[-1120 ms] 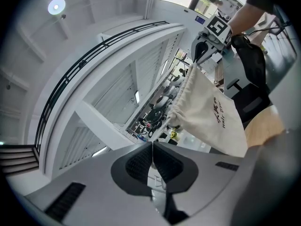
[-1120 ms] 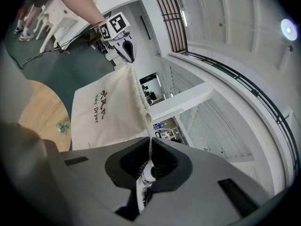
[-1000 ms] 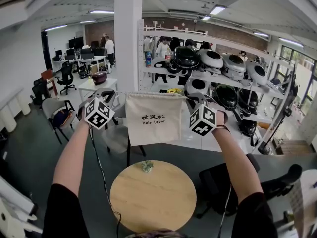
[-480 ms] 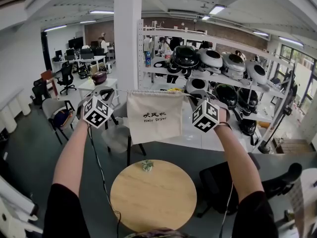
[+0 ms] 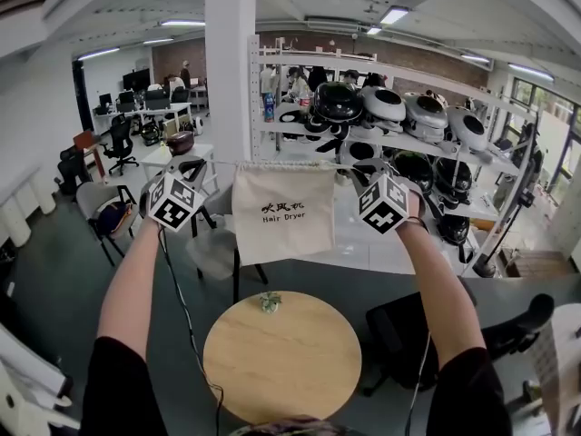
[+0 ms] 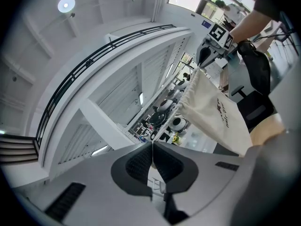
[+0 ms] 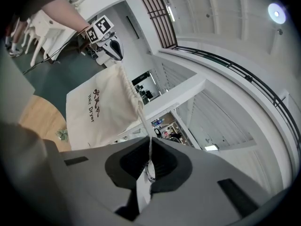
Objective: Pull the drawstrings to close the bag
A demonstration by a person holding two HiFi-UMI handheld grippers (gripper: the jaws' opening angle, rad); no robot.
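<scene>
A cream drawstring bag (image 5: 283,212) printed "Hair Dryer" hangs in mid air between my two grippers, its gathered top stretched level. My left gripper (image 5: 201,165) is shut on the left drawstring (image 6: 165,123), which runs taut from its pads to the bag (image 6: 214,114). My right gripper (image 5: 356,178) is shut on the right drawstring (image 7: 143,121), also taut up to the bag's puckered top (image 7: 101,108). In each gripper view the other gripper shows beyond the bag: the right gripper (image 6: 205,55) and the left gripper (image 7: 114,50).
Below the bag stands a small round wooden table (image 5: 281,357) with a tiny green sprig (image 5: 269,302) near its far edge. Behind are a white pillar (image 5: 231,62), a shelf rack of helmets (image 5: 408,125), office chairs (image 5: 102,212) and desks.
Both grippers have moved apart sideways, the right one more, and risen slightly. The bag's top edge has tightened and the bag hangs a little higher.
</scene>
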